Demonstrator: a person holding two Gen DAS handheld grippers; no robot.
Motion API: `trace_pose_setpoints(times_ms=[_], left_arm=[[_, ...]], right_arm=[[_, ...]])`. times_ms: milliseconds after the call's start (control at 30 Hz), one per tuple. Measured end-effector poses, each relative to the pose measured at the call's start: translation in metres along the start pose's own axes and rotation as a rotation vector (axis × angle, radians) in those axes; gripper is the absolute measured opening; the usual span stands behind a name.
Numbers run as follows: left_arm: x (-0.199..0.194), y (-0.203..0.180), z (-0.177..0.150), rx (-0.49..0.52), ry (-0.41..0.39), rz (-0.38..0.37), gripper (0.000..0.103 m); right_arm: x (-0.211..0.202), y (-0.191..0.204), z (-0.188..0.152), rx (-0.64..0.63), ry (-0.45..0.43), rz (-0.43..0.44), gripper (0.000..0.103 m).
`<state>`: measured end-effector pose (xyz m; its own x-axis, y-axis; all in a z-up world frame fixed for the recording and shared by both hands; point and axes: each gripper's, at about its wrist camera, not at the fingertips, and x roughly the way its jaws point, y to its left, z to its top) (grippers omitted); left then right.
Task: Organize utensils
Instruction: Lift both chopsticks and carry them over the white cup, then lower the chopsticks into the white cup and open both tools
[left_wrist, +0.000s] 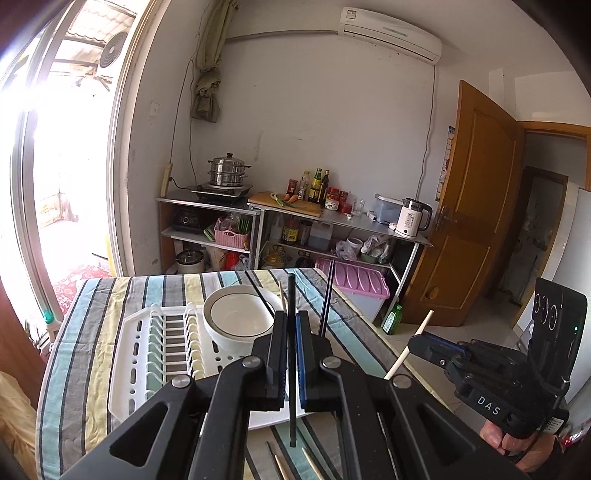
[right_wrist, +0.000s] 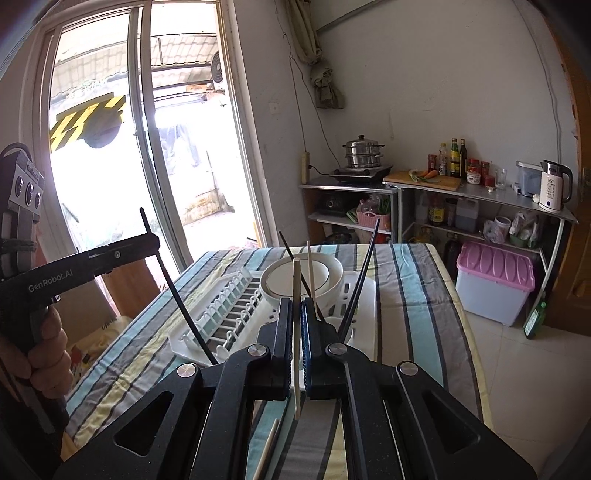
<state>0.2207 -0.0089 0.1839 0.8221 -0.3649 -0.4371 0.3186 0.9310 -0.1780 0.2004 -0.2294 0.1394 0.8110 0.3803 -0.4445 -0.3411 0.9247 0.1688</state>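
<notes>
My left gripper is shut on a black chopstick, held upright above the white dish rack. My right gripper is shut on a cream chopstick, also upright; it also shows in the left wrist view. The left gripper appears in the right wrist view with its black chopstick. A white bowl sits in the rack. Black and cream chopsticks stand in the rack's utensil cup. Loose chopsticks lie on the striped tablecloth.
The table with striped cloth has its right edge near a purple-lidded bin and a green bottle on the floor. Metal shelves with a steamer pot, bottles and a kettle stand at the back wall.
</notes>
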Motion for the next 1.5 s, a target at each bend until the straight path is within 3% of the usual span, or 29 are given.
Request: trace_pose_setpoints(times_ms=[367, 567, 1067, 1500], left_arm=[[0.05, -0.023, 0.05, 0.017, -0.043, -0.045, 0.004], [0.085, -0.018, 0.059, -0.004, -0.032, -0.06, 0.004], [0.159, 0.022, 0.015, -0.077, 0.11, -0.034, 0.004], [0.158, 0.032, 0.009, -0.082, 0.101, -0.003, 0.005]], right_arm=[[0.018, -0.016, 0.044, 0.001, -0.063, -0.029, 0.004], [0.04, -0.033, 0.051, 0.032, -0.061, -0.035, 0.004], [0.104, -0.069, 0.018, 0.097, 0.082, -0.056, 0.004], [0.105, -0.073, 0.017, 0.103, 0.109, -0.069, 0.007]])
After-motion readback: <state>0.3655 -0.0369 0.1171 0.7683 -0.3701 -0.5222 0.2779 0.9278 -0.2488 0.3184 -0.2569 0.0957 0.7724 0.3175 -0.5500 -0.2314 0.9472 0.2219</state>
